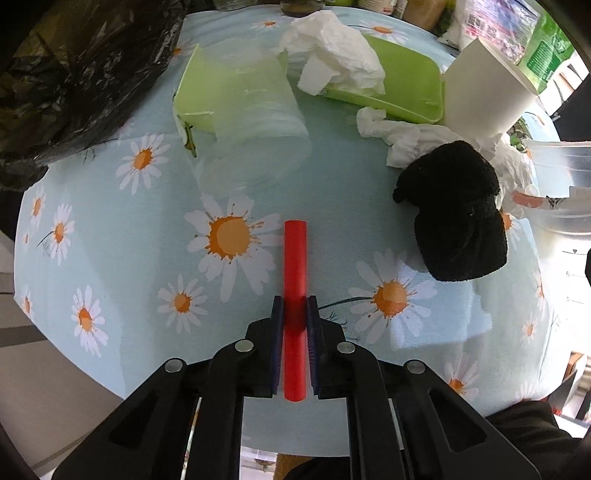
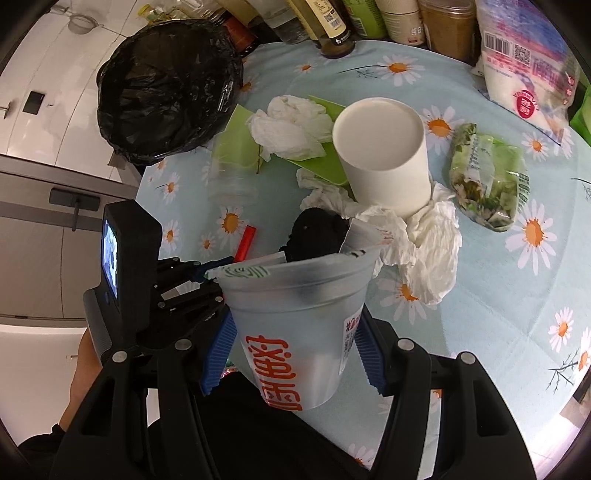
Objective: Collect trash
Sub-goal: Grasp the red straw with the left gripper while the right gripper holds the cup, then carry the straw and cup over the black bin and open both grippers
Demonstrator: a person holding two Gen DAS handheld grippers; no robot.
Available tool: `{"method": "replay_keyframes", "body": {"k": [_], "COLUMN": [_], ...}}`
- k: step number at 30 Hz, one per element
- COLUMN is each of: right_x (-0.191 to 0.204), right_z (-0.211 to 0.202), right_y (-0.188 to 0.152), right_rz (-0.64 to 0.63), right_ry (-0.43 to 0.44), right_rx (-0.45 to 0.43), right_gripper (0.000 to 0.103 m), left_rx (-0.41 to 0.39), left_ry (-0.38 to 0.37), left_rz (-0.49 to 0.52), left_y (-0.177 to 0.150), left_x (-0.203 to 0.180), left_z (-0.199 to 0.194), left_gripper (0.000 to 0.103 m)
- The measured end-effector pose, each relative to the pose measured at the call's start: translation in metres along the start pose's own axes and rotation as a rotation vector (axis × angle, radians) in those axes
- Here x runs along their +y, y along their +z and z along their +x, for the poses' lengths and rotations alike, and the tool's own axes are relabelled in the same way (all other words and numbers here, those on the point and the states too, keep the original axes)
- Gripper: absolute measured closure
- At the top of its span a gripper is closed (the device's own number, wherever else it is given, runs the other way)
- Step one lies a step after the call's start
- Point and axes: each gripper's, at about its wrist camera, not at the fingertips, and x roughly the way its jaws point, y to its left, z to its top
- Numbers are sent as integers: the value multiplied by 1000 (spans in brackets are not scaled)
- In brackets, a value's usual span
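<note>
My left gripper (image 1: 294, 306) is shut on a red straw (image 1: 295, 258) that points forward over the daisy tablecloth (image 1: 110, 229); the straw (image 2: 246, 242) also shows in the right wrist view, with the left gripper (image 2: 218, 264) behind it. My right gripper (image 2: 293, 334) is shut on a frosted plastic cup (image 2: 295, 321) with red lettering, held above the table. A bin lined with a black bag (image 2: 166, 85) stands at the table's far left. Trash on the table: crumpled tissues (image 2: 428, 236), a white paper cup (image 2: 384, 155), a clear plastic cup (image 1: 255, 125) on its side, a green wrapper (image 2: 487, 177).
A black cloth (image 1: 458, 210) lies right of the straw. A green tray (image 1: 391, 85) holds tissue (image 1: 332, 48). Bottles and jars (image 2: 332, 22) and a printed bag (image 2: 524, 55) line the back edge. The table's left edge drops off beside the bin.
</note>
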Motion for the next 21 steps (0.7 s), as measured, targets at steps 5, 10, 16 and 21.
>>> {"method": "replay_keyframes", "body": {"k": [5,10,16,21], "right_x": [2,8,22,45], "right_z": [3,5,10,19], "right_y": [0,4,20,42], "right_rz": [-13,-51,-98,-120], "right_ry": [32,52,47,50], "right_rx": [9,18,11,11], "right_gripper": [42,42,42,42], "left_rx": [-7,-37,-115,-167], "left_ry": [9,14,18,17], "left_rz": [-52,-113,-186,-221], "left_y": [-12,-12,-8,-2], "left_x": [16,24,39,61], "left_z": [-1,-14,-40,-57], "left_gripper": [92,92,92,92]}}
